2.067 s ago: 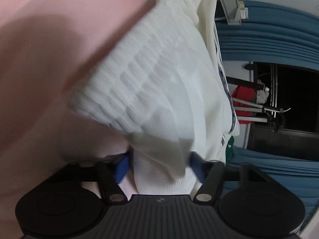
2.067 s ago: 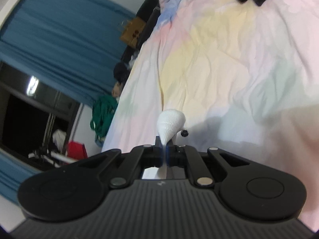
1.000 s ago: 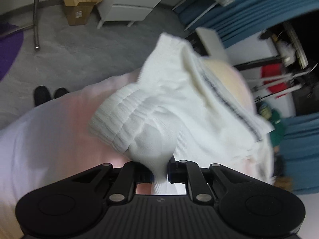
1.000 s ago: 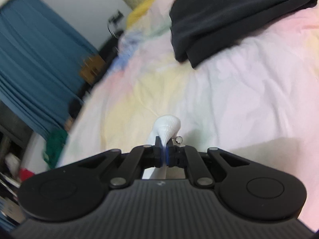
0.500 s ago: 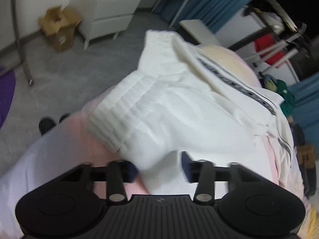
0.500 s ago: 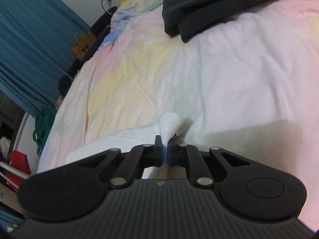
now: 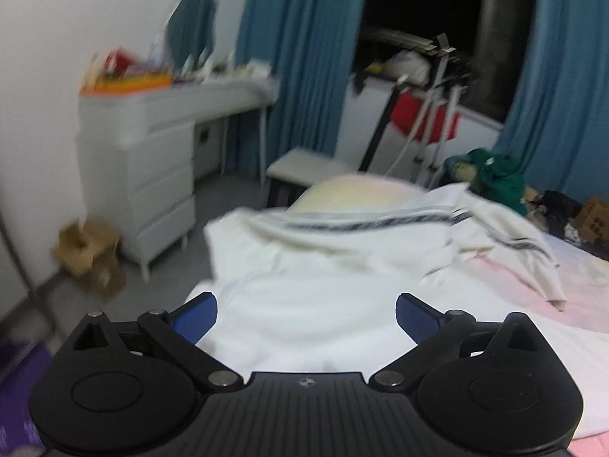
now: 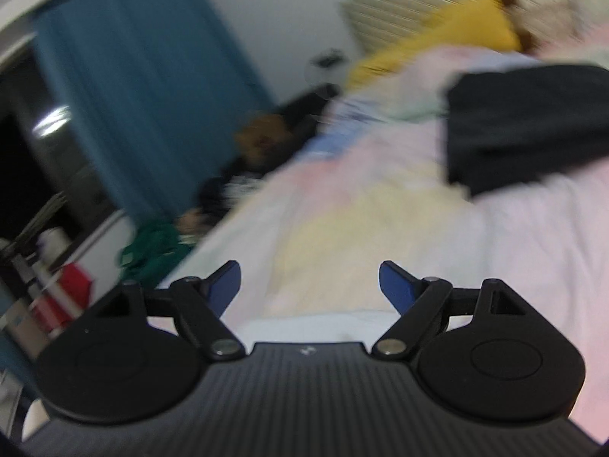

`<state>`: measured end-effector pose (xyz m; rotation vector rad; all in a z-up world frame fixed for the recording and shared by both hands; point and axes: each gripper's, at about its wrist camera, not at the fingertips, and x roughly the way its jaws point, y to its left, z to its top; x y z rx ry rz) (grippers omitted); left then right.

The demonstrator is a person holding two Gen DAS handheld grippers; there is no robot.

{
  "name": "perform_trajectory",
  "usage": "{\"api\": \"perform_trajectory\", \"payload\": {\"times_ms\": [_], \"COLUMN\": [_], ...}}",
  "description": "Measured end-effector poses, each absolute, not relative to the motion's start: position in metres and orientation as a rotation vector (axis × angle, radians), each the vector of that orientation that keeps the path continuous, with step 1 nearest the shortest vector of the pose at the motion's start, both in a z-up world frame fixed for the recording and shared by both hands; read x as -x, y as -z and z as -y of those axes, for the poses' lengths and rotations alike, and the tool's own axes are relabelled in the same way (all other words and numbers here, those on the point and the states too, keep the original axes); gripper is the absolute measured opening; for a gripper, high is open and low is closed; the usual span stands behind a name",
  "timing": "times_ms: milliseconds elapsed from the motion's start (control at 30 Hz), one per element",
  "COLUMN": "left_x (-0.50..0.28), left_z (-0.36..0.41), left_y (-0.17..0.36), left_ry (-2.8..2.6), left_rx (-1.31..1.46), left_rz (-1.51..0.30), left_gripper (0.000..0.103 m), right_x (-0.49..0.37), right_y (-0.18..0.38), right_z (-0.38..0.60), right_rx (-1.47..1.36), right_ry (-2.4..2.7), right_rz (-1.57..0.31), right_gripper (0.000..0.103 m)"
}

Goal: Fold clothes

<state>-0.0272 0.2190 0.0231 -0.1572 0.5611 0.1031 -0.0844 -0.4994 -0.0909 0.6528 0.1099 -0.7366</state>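
White garment [image 7: 323,266] lies blurred beyond spread left tongs [image 7: 306,314].

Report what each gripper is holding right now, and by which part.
Nothing is held. The left gripper is open above the white garment lying on the bed; the right gripper is open too, with no cloth between its fingers.

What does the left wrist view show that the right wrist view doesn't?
Only the left wrist view shows the white garment spread out with its dark striped trim, plus the white drawer unit and a cardboard box on the floor. Only the right wrist view shows the black garment lying further up the bed and a yellow pillow. Both show the pastel bedsheet, blue curtains, a green heap beside the bed, and open fingers holding nothing: left gripper, right gripper.
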Motion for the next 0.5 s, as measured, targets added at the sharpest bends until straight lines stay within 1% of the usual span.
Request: {"api": "perform_trajectory", "payload": {"times_ms": [167,333,500], "left_x": [0.028,0.019,0.001], "left_z": [-0.162,-0.100,-0.046], "left_y": [-0.045,-0.050,-0.047], "left_ry": [-0.030,0.087,0.173], "left_rx": [0.063,0.027,0.047], "left_rz": [-0.461,-0.439,-0.429], "left_gripper": [0.102,0.102,0.102], "right_x": [0.065,0.054,0.048], "right_y": [0.062,0.050,0.046], "right_z": [0.451,0.408,0.375], "right_rx": [-0.547,-0.454,-0.373], "right_ry": [0.540,0.386,0.285], "right_rz": [-0.140,-0.155,-0.169], "right_gripper": [0.083,0.083,0.082]}}
